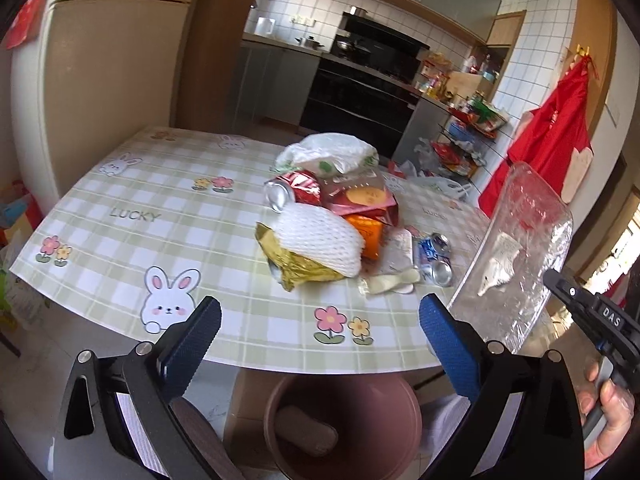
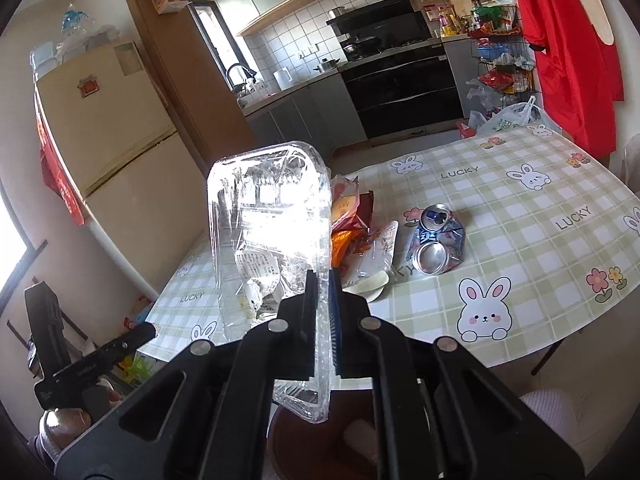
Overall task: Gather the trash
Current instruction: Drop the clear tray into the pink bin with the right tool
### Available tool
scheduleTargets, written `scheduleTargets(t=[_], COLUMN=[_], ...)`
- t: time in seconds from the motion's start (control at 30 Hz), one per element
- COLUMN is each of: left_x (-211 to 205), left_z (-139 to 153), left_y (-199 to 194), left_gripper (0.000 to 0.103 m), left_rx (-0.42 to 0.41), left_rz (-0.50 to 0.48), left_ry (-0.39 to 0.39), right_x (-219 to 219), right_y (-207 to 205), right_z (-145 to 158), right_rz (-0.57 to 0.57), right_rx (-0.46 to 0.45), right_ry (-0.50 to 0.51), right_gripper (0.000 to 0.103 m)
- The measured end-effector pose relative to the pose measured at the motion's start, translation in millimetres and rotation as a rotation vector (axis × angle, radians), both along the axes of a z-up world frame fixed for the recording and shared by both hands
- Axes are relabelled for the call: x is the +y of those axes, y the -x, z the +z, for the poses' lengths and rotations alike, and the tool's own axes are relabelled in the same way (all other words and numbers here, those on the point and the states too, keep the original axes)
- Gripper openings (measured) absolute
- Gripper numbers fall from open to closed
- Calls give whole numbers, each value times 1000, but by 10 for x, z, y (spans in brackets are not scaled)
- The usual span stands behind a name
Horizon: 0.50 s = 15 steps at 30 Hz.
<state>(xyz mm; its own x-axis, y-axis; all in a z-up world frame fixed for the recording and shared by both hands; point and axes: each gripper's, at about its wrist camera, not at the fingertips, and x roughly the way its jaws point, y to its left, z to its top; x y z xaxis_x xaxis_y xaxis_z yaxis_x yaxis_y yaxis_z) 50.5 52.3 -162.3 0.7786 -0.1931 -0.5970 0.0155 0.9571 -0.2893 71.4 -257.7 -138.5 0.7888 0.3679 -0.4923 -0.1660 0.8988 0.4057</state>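
Note:
My left gripper [image 1: 320, 308] is open with nothing between its blue pads, at the table's near edge above a brown bin [image 1: 408, 396] that holds a pale object. My right gripper [image 2: 322, 280] is shut on the rim of a clear plastic container [image 2: 268, 220], held upright over the bin [image 2: 280, 432]; the container [image 1: 516, 248] also shows at the right of the left wrist view. On the checked table [image 1: 160, 240] lies a trash pile: a white foam net [image 1: 320, 240], a gold wrapper [image 1: 296, 268], a red can [image 1: 296, 192], a red snack bag [image 1: 360, 196] and a crushed blue can [image 1: 434, 256].
A white plastic bag [image 1: 332, 152] lies behind the pile. A fridge [image 1: 100, 80] stands left, a stove [image 1: 360, 92] behind, a wire rack [image 1: 468, 140] and a red apron [image 1: 552, 132] to the right. A person's hand [image 1: 612, 408] holds the right gripper's handle.

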Motion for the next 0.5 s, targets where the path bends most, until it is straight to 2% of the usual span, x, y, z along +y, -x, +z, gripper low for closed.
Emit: scheduleTargets(t=[0.23,0.5], left_x=[309,357], left_z=[130,152], left_y=[155,203], left_gripper=[97,97], left_rx=[-56,-66], left_rz=[143,167], left_ry=[30,27], right_x=[243,415], right_y=[129,183], right_z=[-72,-169], right_rz=[75,132], right_rx=[32,72], right_ry=[61,98], right_gripper=[10,12])
